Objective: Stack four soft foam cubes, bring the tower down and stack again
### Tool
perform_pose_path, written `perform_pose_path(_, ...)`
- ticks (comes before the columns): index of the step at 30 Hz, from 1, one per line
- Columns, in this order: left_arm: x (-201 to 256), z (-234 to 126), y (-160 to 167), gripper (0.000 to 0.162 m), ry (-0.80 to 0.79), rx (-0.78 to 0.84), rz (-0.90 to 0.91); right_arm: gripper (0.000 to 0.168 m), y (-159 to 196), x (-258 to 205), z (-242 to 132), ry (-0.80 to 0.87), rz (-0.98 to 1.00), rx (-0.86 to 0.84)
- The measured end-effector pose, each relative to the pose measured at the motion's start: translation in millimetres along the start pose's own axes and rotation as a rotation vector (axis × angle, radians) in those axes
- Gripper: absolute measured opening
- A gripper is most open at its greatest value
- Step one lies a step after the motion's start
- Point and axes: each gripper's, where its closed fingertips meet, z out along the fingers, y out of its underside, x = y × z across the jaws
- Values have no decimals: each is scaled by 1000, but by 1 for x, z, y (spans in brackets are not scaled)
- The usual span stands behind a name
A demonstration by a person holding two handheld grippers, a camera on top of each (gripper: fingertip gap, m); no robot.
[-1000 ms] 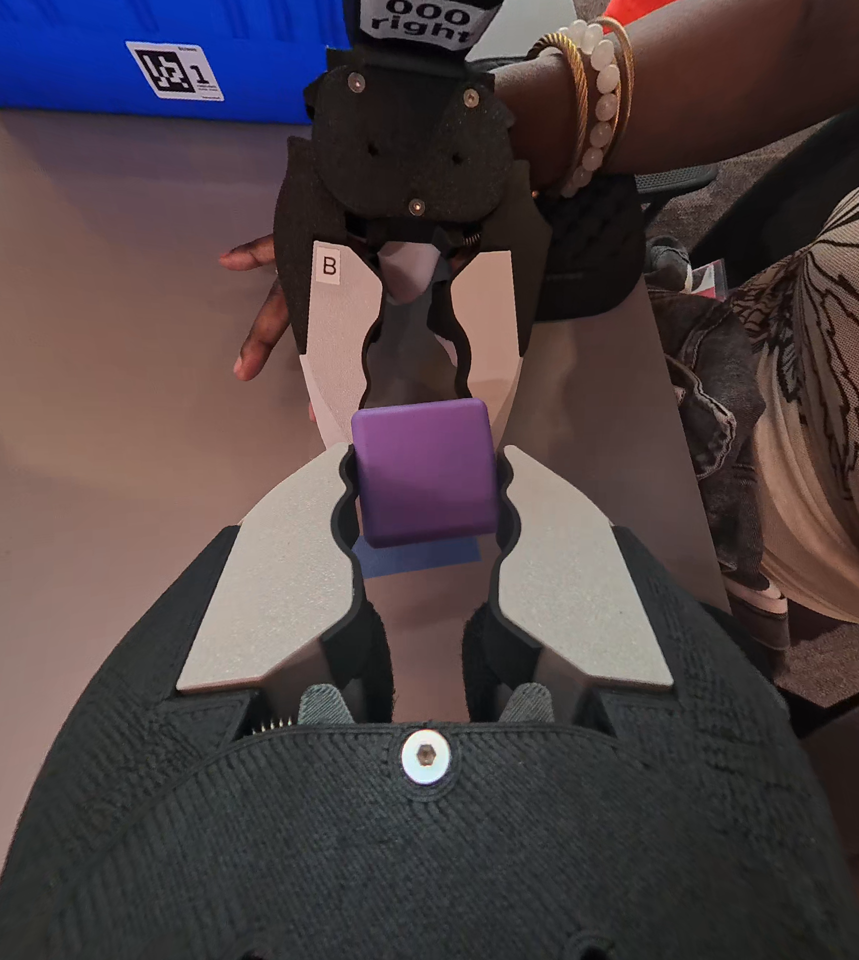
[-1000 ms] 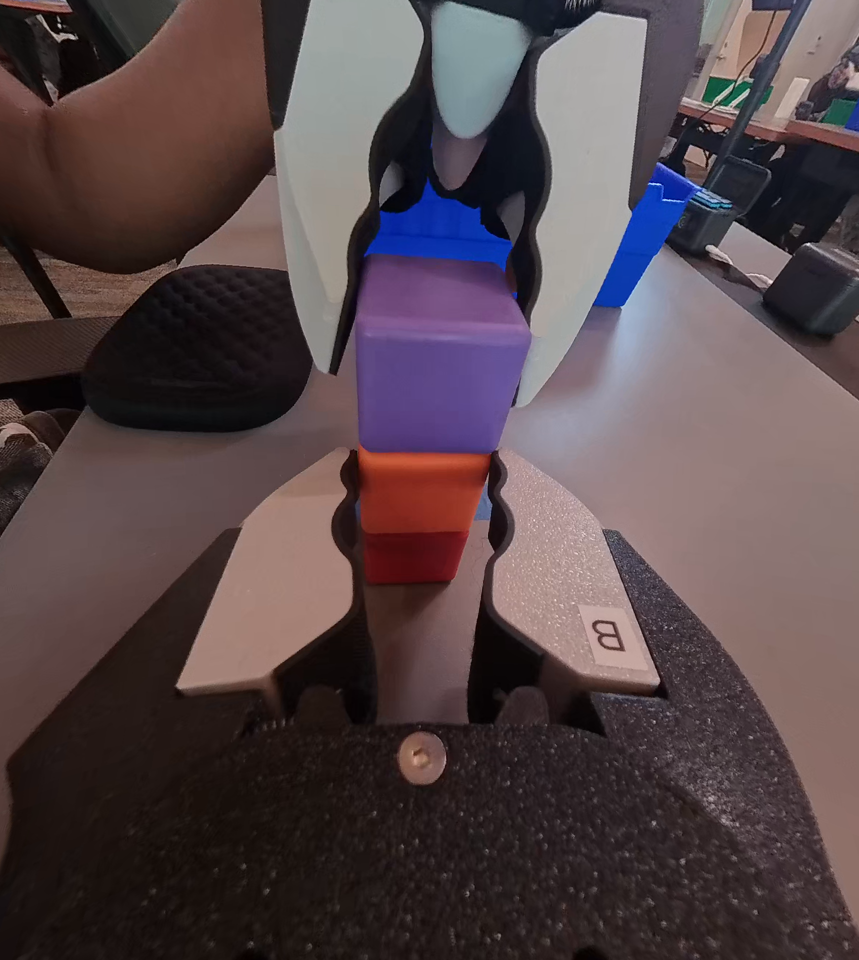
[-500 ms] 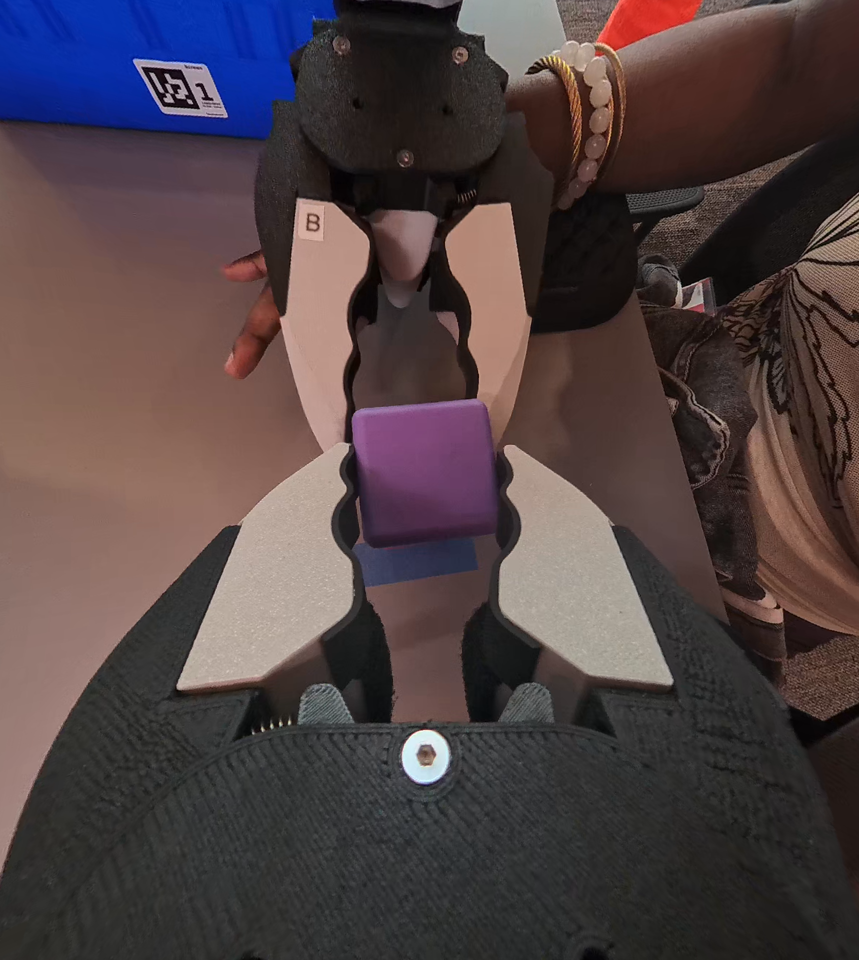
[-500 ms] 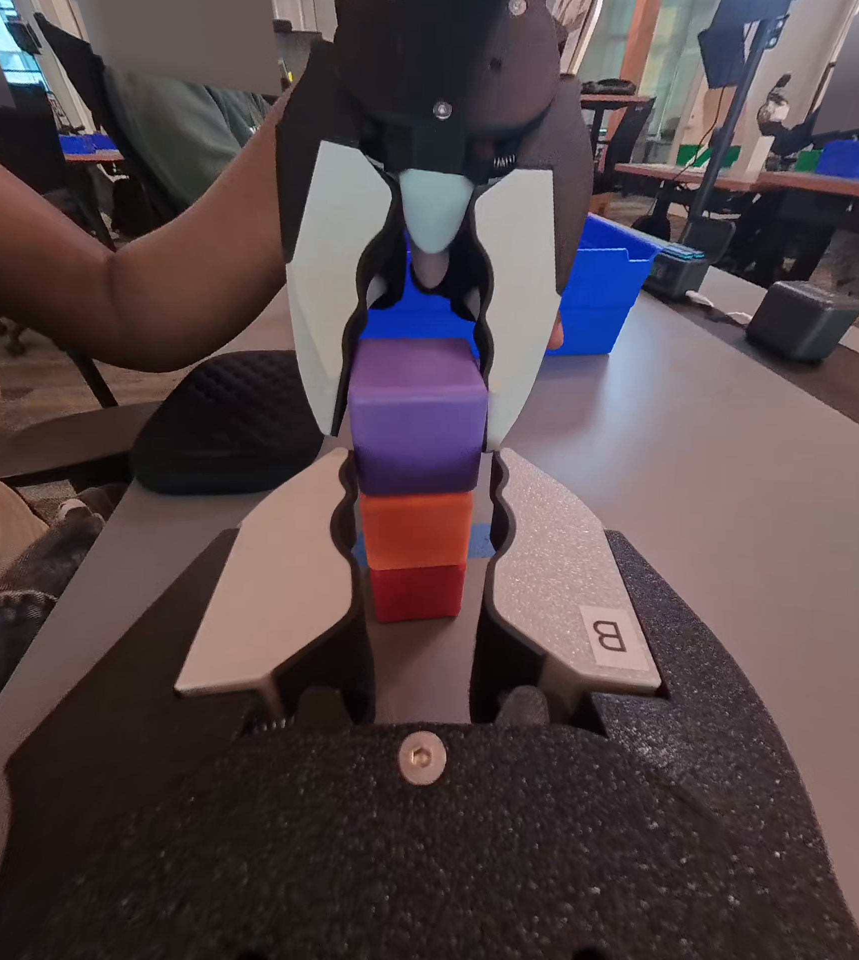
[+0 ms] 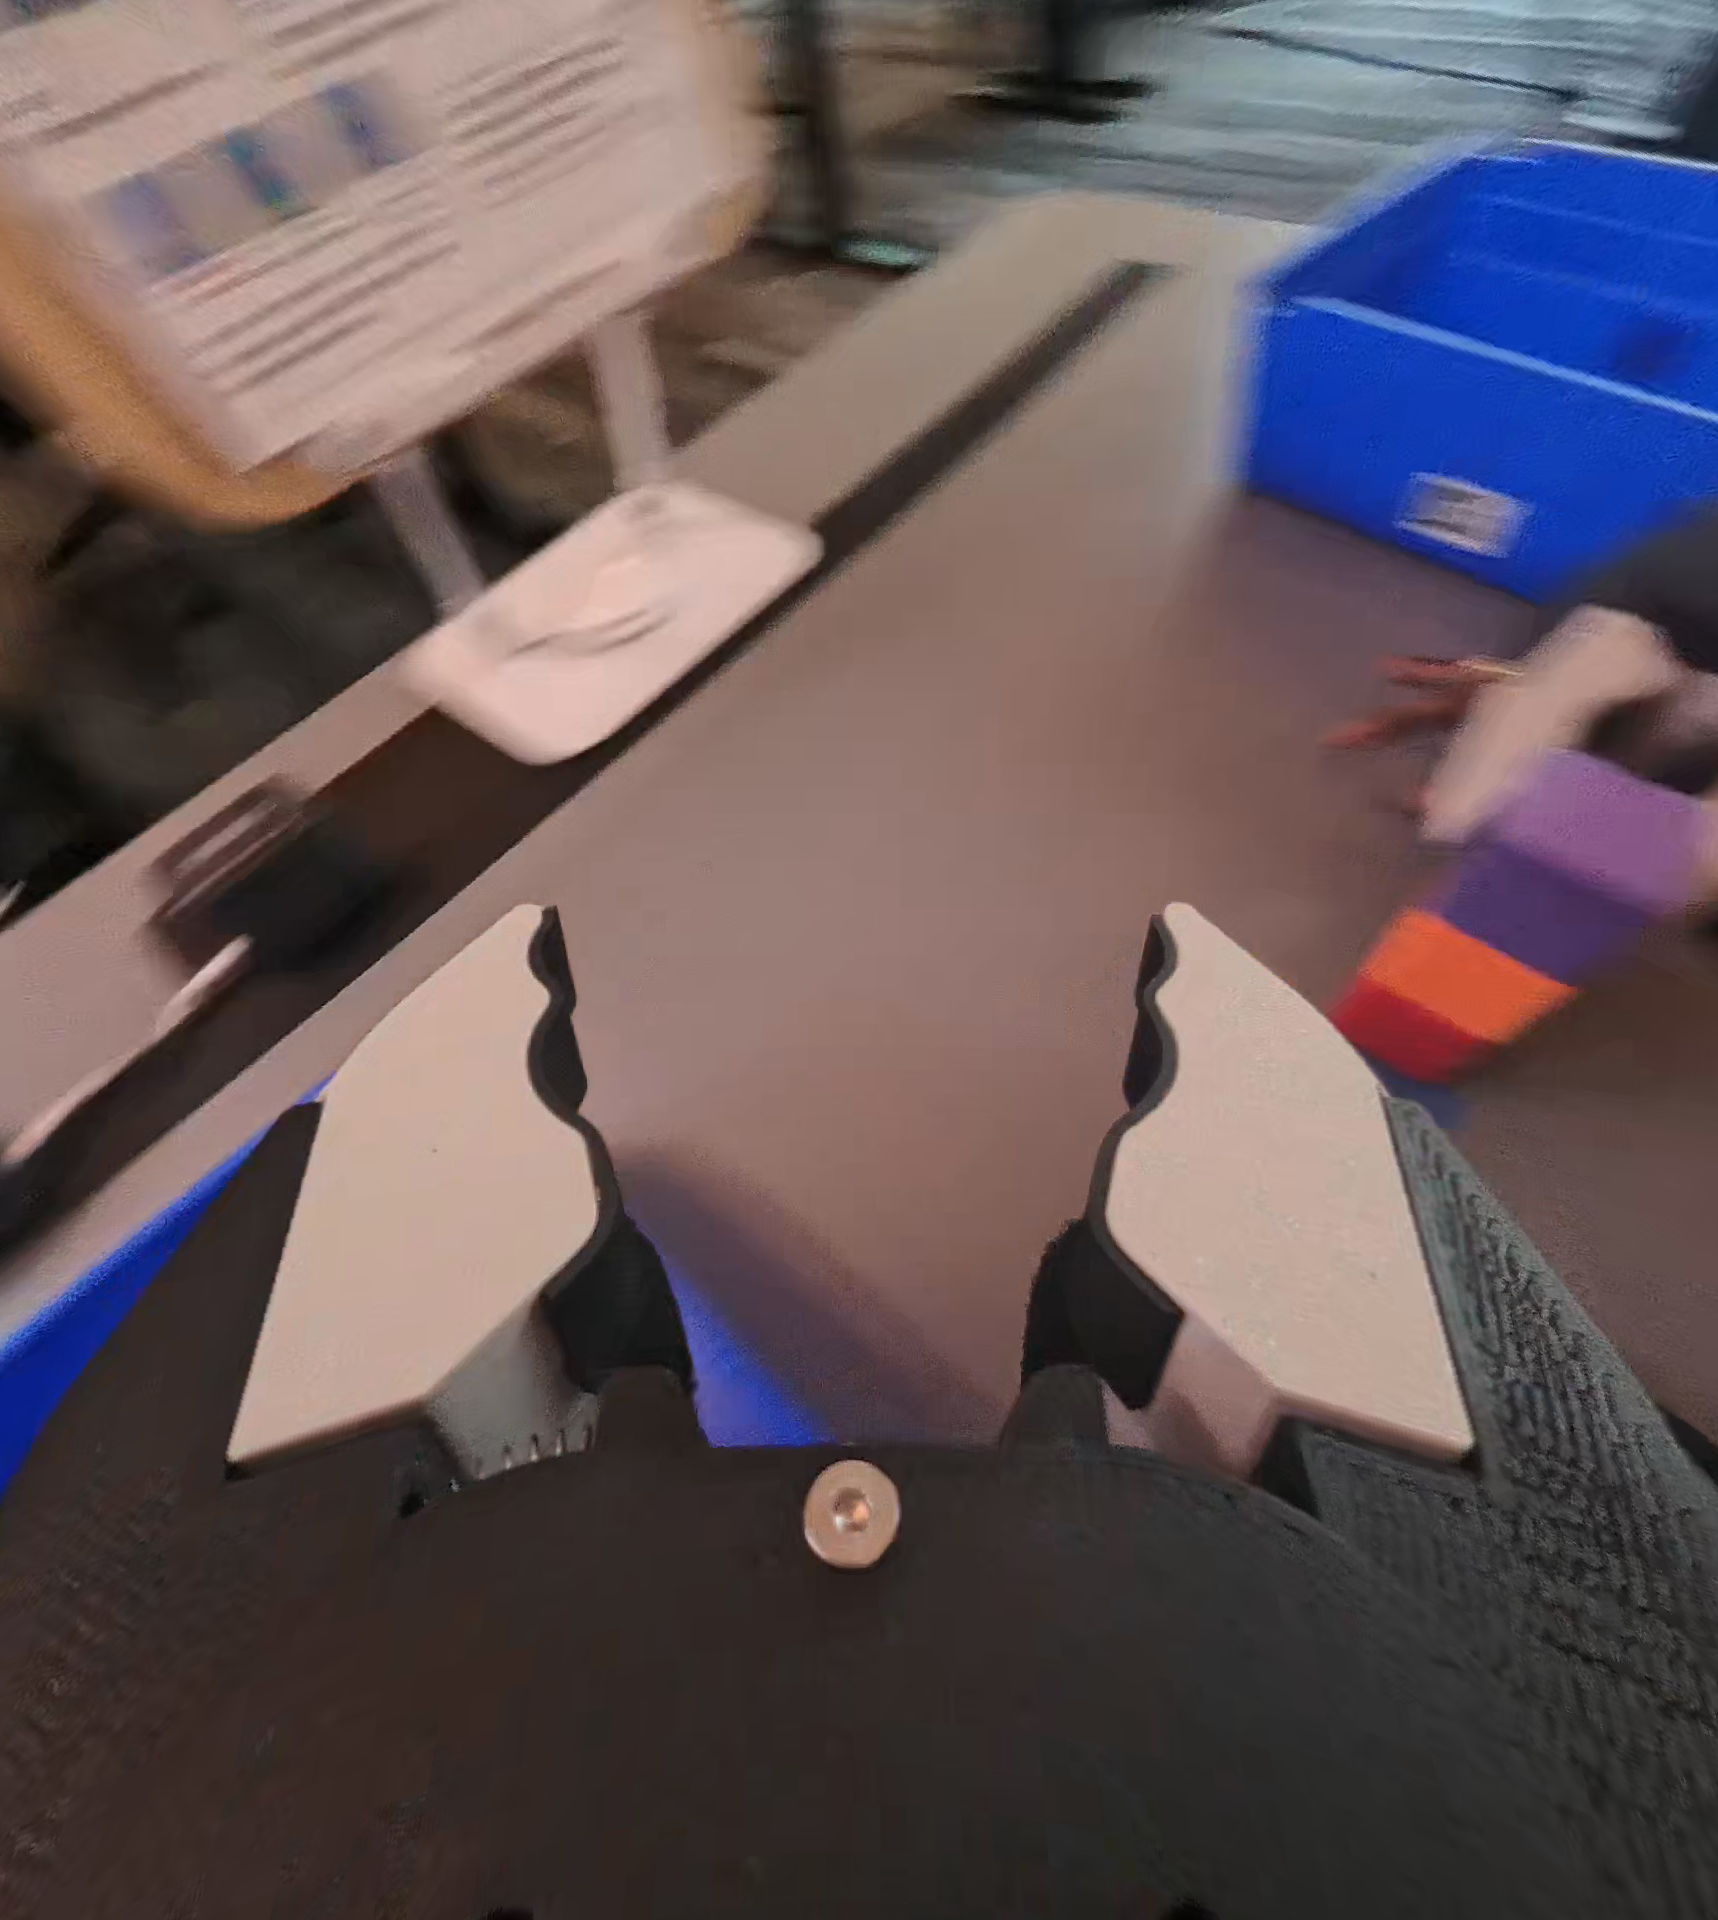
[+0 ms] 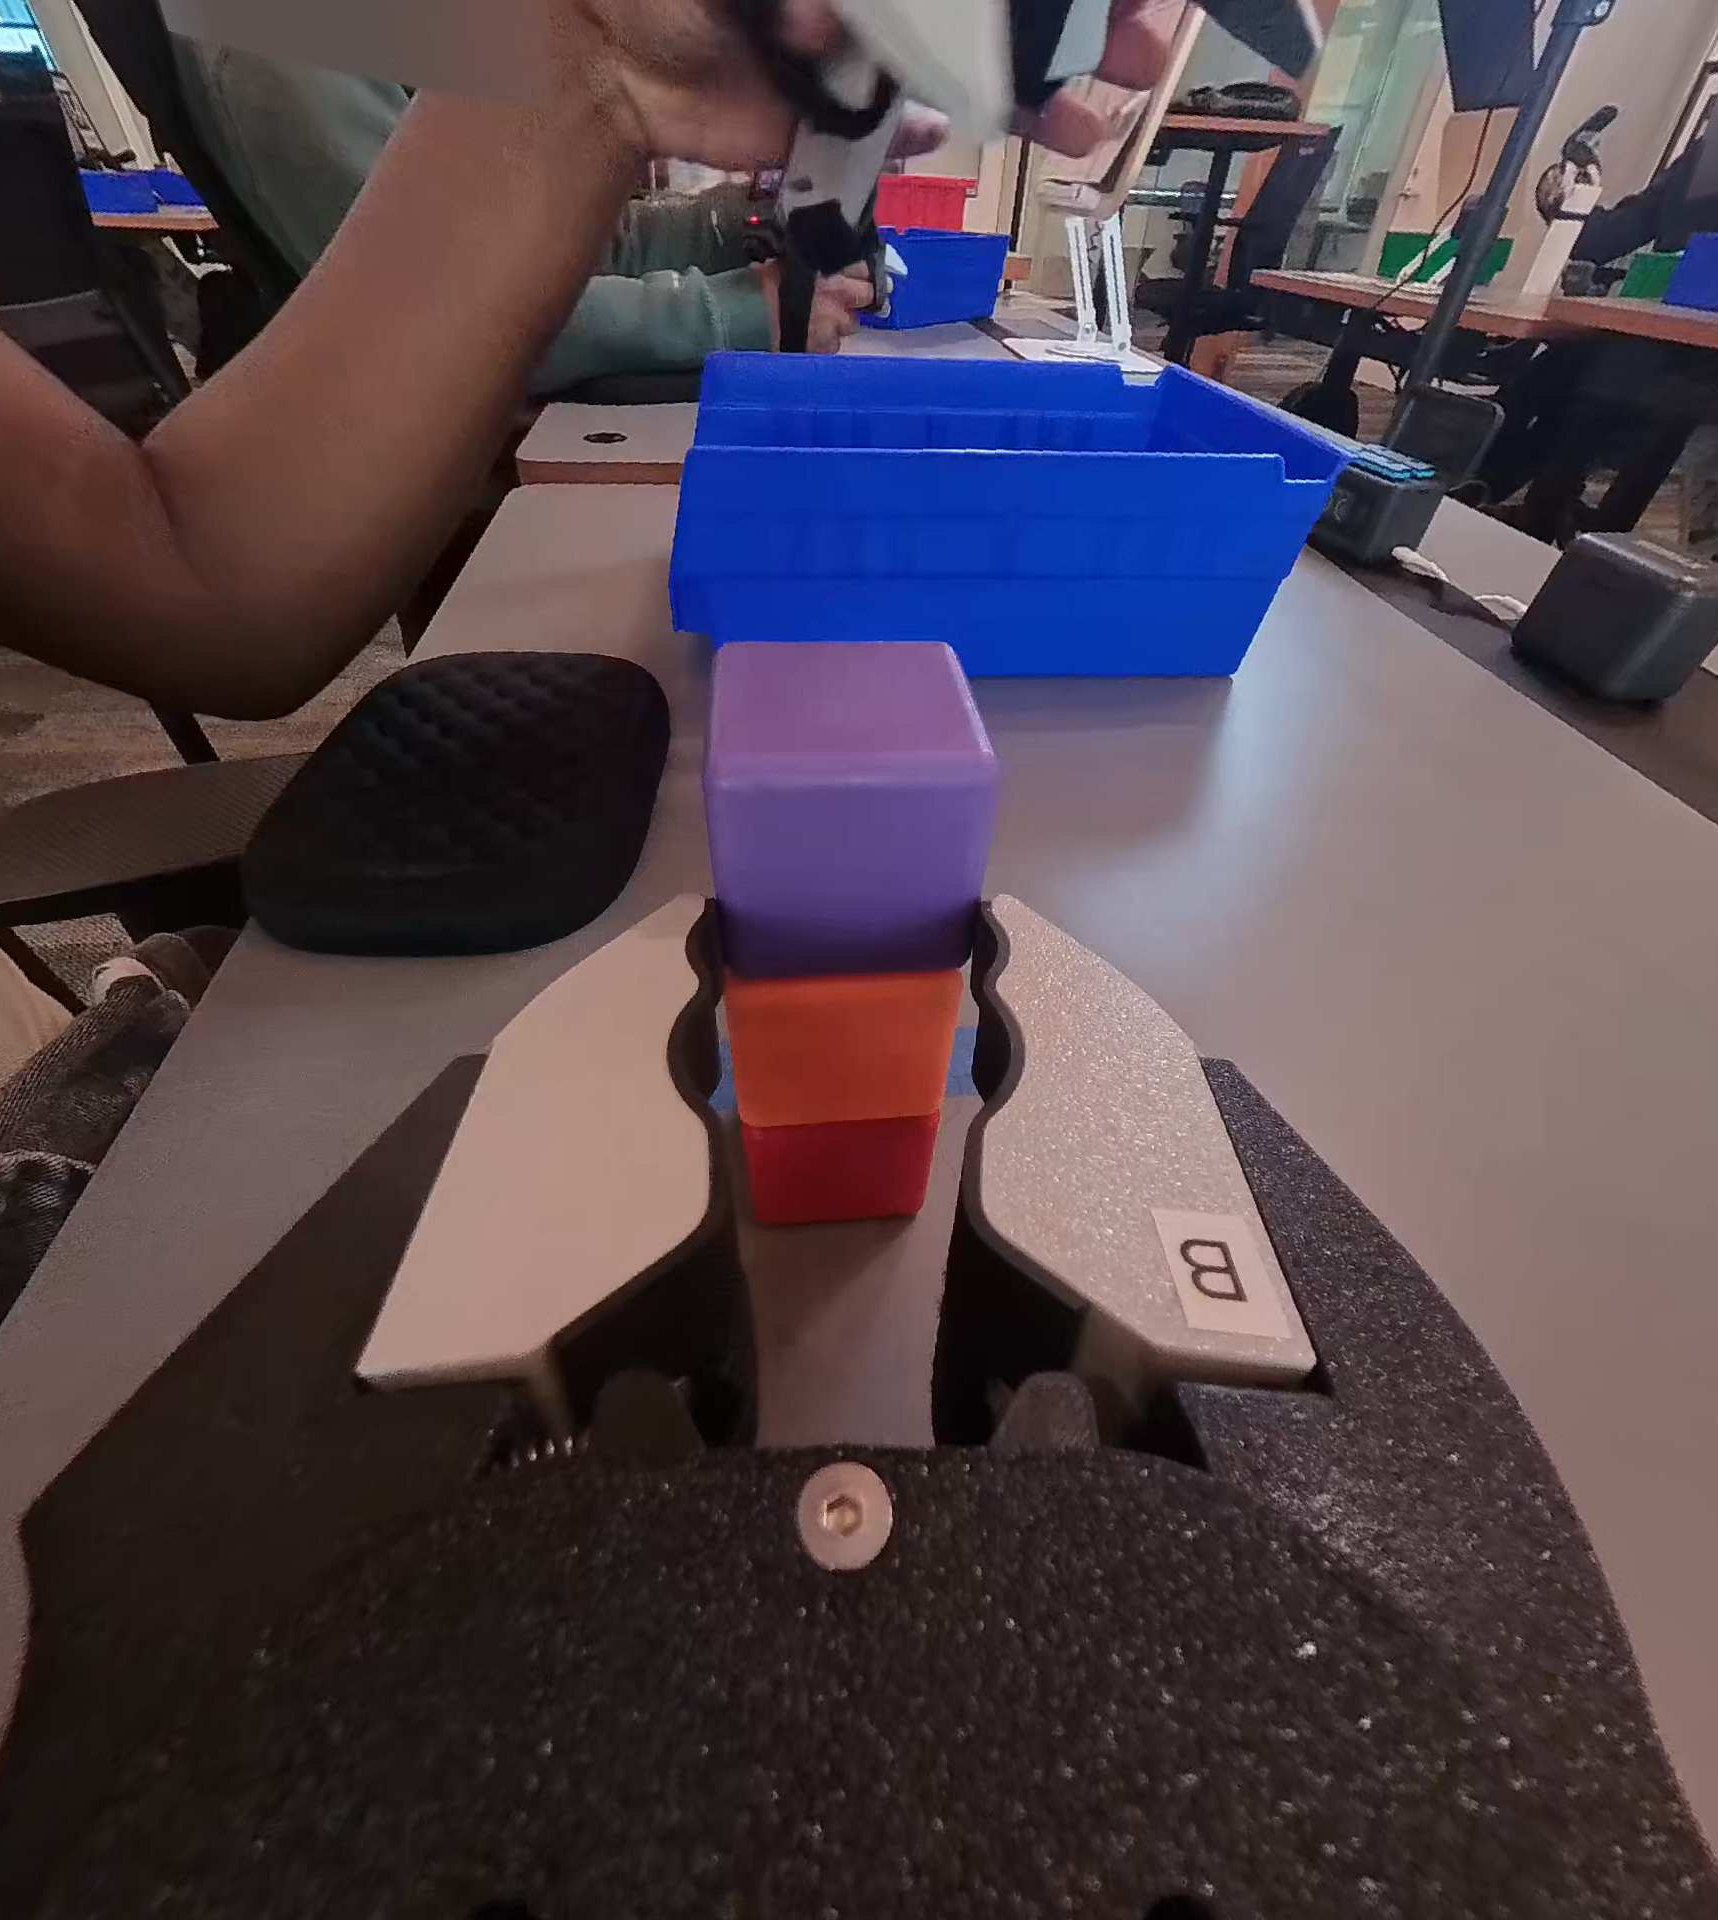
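Note:
A tower of four foam cubes stands on the grey table [image 6: 1354, 935]: light purple cube [image 6: 850, 779] on top, then dark purple cube [image 6: 844, 935], orange cube [image 6: 839, 1044] and red cube [image 6: 839, 1169] at the bottom. My right gripper [image 6: 844, 914] is shut on the dark purple cube, fingertips touching both its sides. My left gripper [image 5: 852, 920] is open and empty above bare table, left of the tower. The left wrist view is blurred and shows the tower [image 5: 1520, 914] at the right edge. The left gripper also shows blurred and raised in the right wrist view [image 6: 917, 73].
A blue bin [image 6: 990, 561] stands behind the tower. A black padded rest [image 6: 460, 800] lies at the left table edge. A dark grey box [image 6: 1634, 623] sits at the far right. Blue tape [image 6: 964, 1060] lies under the tower. A white stand base [image 5: 616, 613] is on the neighbouring table. The black padded rest [image 6: 460, 800] lies some 15 cm from my right tips, 25 cm from my left tips.
My left gripper let go of the light purple cube, opened wide, lifted and swung away to the left. The right gripper stayed at the tower, which still stands.

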Motion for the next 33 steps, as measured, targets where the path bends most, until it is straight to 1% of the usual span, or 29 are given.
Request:
perform_pose_path(2,-70,-22,32,103,-208,-44,-195,46,0,0,0,0,-4,0)
perform_pose_path(4,-119,-33,77,104,-332,-122,-369,46,0,0,0,1,-5,-1)
perform_pose_path(5,-138,-35,95,106,-382,-133,-406,46,0,0,0,1,-7,-1)
perform_pose_path(8,-164,-26,148,116,-442,-228,-462,46,0,0,1,4,-8,1)
perform_pose_path(11,-167,-7,189,115,-415,-317,-535,46,0,0,0,5,-9,4)
perform_pose_path(13,-169,-1,208,108,-417,-357,-569,46,0,0,1,6,-8,6)
perform_pose_path(15,-171,3,218,96,-413,-356,-609,46,0,0,1,7,-5,8)
perform_pose_path(16,-170,4,222,84,-399,-357,-622,46,0,0,1,8,-5,8)
perform_pose_path(17,-170,4,225,57,-389,-364,-627,46,0,1,1,10,-6,8)
perform_pose_path(18,-167,4,223,52,-365,-346,-626,46,0,1,1,12,-8,8)
perform_pose_path(20,-163,0,213,52,-353,-325,-593,46,0,1,1,11,-9,9)
perform_pose_path(22,-154,-5,181,51,-322,-230,-493,46,0,1,1,11,-9,10)
perform_pose_path(24,-130,-10,132,51,-227,-101,-388,46,0,1,1,10,-8,11)
perform_pose_path(27,-63,-21,49,51,-4,71,-166,46,0,1,1,9,-7,12)
perform_pose_path(29,-3,-26,3,51,171,128,-5,46,0,1,1,10,-8,12)
perform_pose_path(31,59,-25,-25,51,342,139,168,46,0,1,1,9,-9,12)
perform_pose_path(33,113,-18,-38,51,483,122,329,46,0,1,1,9,-10,12)
